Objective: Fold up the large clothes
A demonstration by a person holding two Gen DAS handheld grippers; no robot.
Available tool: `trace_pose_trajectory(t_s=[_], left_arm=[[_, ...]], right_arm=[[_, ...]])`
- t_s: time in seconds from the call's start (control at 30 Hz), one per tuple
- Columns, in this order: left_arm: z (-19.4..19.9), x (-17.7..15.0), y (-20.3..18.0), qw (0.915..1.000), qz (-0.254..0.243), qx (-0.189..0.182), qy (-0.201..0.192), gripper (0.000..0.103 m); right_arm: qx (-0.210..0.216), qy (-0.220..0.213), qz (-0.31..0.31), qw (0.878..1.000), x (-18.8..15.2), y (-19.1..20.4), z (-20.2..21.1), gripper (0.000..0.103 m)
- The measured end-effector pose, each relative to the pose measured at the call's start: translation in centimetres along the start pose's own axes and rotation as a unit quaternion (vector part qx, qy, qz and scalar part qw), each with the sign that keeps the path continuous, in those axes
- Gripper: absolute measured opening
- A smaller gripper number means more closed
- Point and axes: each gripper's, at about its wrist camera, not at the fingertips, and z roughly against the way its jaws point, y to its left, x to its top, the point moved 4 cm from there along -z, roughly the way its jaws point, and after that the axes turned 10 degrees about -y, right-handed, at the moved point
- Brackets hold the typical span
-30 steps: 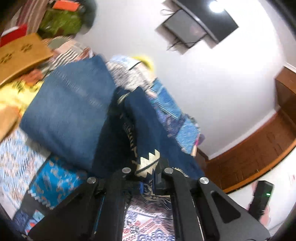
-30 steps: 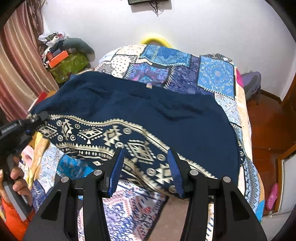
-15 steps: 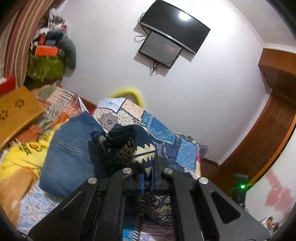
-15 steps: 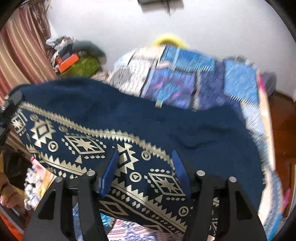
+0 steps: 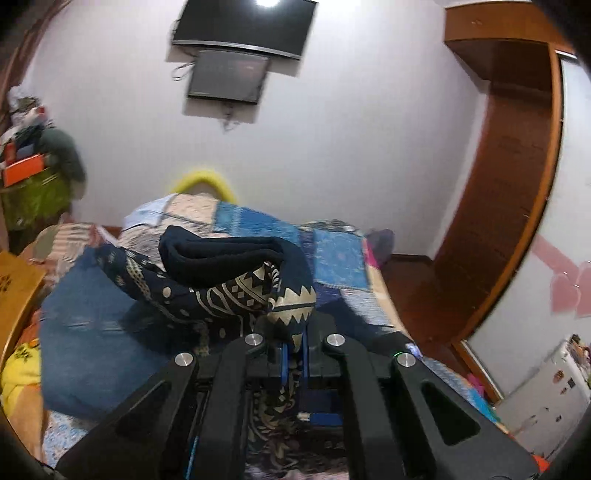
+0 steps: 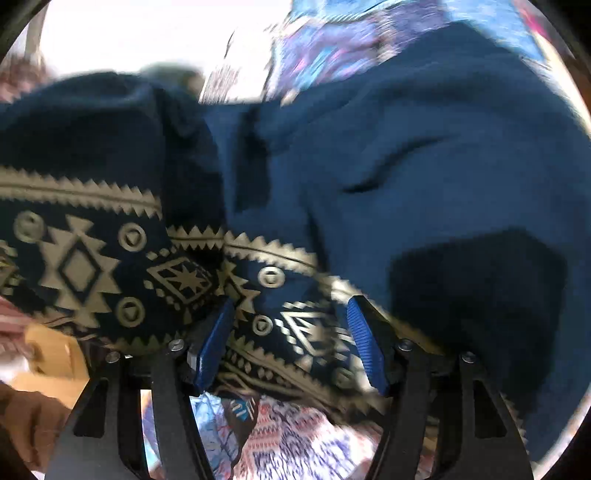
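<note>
Left gripper (image 5: 293,347) clamped on navy patterned garment (image 6: 424,155) hem, lifted for fold; right gripper (image 6: 291,339) fingers apart at 6 o'clock, hem between, unpinched.

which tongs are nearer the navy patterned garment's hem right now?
Left. The left tongs are clamped on the gold-patterned hem of the navy garment. The right tongs are open, pads on either side of the hem band, not pinching it.

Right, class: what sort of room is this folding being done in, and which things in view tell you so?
Most likely a bedroom in a home. A bed under a patchwork quilt fills the middle, a television hangs on the white wall beyond it, and a wooden wardrobe stands to the right.
</note>
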Motion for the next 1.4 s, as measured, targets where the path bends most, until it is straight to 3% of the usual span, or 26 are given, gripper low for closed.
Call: trace_pose_trajectory(t_s=[0.13,0.27,0.37,0.47,0.53,0.6,0.67,0.73,0.77,0.8,0.87,1.07,1.23,1.4], left_arm=[[-1.5,0.0,-4.4,0.9985,-0.016,-0.047,0.023,0.003],[-3.1,-2.0,-9.4,0.9904,-0.028,-0.116,0.070,0.003],[-4.5,-5.2,-12.1,0.9769,-0.025,-0.164,0.134,0.004],[-6.3,-9.7,-13.4,0.9560,-0.031,-0.192,0.220,0.004],[-7.3,-13.2,-13.6,0.9367,-0.058,-0.199,0.283,0.004],[-7.6,-15.2,-13.1,0.9268,-0.074,-0.193,0.314,0.004],[-7.4,-15.7,-12.4,0.9229,-0.079,-0.194,0.323,0.004],[-6.6,-15.2,-11.9,0.9237,-0.079,-0.198,0.318,0.007],[-6.1,-14.8,-11.6,0.9248,-0.082,-0.196,0.316,0.017],[-5.7,-14.4,-11.3,0.9246,-0.088,-0.191,0.317,0.032],[-3.8,-13.9,-11.0,0.9297,-0.102,-0.178,0.306,0.043],[-0.7,-10.7,-8.0,0.9492,-0.139,-0.122,0.255,0.047],[0.1,-8.1,-4.1,0.9682,-0.143,-0.068,0.194,0.059],[-2.9,-8.5,0.1,0.9743,-0.090,-0.020,0.205,0.060]], right_arm=[[-0.034,-0.090,0.003,0.995,1.0,-2.8,7.8,0.060],[-0.109,-0.179,0.011,0.978,0.8,-6.3,16.5,0.060],[-0.139,-0.204,0.007,0.969,0.1,-8.0,20.2,0.060],[-0.152,-0.208,-0.010,0.966,-1.0,-9.6,22.2,0.060],[-0.157,-0.204,-0.009,0.966,-1.4,-10.2,22.4,0.060],[-0.160,-0.199,-0.002,0.967,-2.0,-10.0,22.2,0.060],[-0.160,-0.196,0.004,0.968,-2.1,-9.7,21.9,0.060],[-0.156,-0.193,0.016,0.969,-2.2,-9.1,21.6,0.060],[-0.155,-0.192,0.021,0.969,-2.1,-8.8,21.4,0.060],[-0.153,-0.191,0.026,0.969,-2.0,-8.5,21.1,0.060],[-0.150,-0.189,0.032,0.970,-2.0,-7.9,20.7,0.060],[-0.133,-0.190,0.056,0.971,-1.3,-5.4,19.5,0.060],[-0.129,-0.182,0.090,0.971,-0.8,-3.2,17.2,0.062],[-0.146,-0.152,0.117,0.971,-1.1,-2.8,13.6,0.063]])
